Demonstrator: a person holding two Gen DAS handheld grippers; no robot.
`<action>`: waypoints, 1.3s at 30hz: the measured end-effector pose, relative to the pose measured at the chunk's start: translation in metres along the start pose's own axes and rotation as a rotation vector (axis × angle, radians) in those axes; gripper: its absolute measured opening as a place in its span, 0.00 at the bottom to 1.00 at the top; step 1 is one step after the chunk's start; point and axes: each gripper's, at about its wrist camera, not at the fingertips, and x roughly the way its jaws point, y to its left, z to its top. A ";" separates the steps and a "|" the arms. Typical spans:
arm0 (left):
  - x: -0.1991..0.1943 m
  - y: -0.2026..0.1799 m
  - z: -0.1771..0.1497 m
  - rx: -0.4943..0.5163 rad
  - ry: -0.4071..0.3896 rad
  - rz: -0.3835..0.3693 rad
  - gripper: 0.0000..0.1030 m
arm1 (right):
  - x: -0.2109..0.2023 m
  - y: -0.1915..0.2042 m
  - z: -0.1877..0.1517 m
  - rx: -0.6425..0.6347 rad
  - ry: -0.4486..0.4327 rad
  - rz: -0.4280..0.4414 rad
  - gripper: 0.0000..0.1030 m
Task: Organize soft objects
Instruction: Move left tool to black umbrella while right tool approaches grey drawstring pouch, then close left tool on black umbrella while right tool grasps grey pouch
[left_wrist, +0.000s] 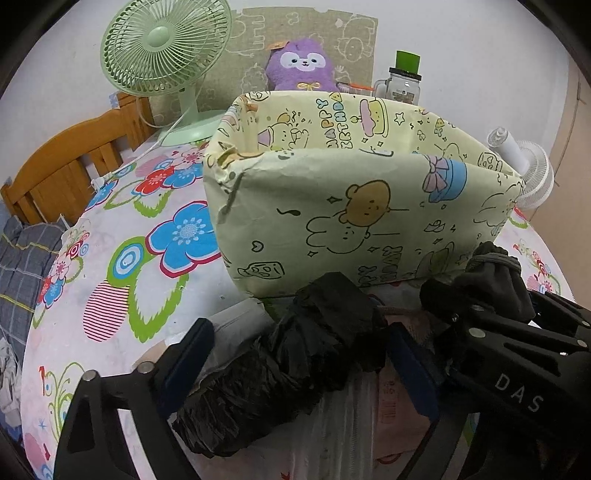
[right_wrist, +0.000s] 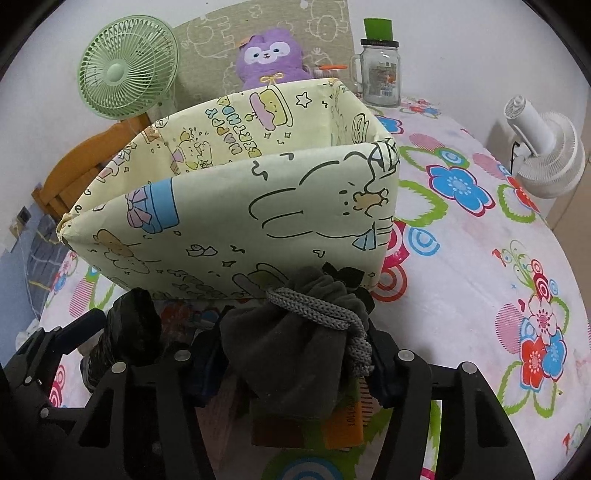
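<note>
A pale yellow cartoon-print box (left_wrist: 362, 206) stands open-topped on the flowered table; it also shows in the right wrist view (right_wrist: 236, 210). My left gripper (left_wrist: 299, 354) has its fingers on both sides of a roll of black plastic bags (left_wrist: 280, 369), just in front of the box. My right gripper (right_wrist: 291, 354) is shut on a dark grey drawstring pouch (right_wrist: 295, 350) with a grey cord, held against the box's near wall. The pouch (left_wrist: 495, 273) and the right gripper show at the right of the left wrist view. The black roll (right_wrist: 125, 332) shows at the left of the right wrist view.
A green desk fan (left_wrist: 166, 48), a purple plush toy (left_wrist: 301, 64) and a glass jar with a green lid (left_wrist: 404, 79) stand behind the box. A white fan (right_wrist: 546, 147) is at the right. Packets lie under the grippers (left_wrist: 399, 406). A wooden headboard (left_wrist: 62, 162) is at the left.
</note>
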 end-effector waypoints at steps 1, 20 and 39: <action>0.000 0.000 -0.001 0.001 -0.003 -0.006 0.80 | -0.001 0.000 0.000 -0.001 -0.001 -0.002 0.62; -0.021 -0.014 -0.005 0.046 -0.049 -0.106 0.34 | -0.025 0.008 -0.005 -0.020 -0.037 -0.023 0.62; -0.057 -0.032 0.003 0.065 -0.104 -0.119 0.34 | -0.067 0.002 0.000 -0.017 -0.126 -0.022 0.62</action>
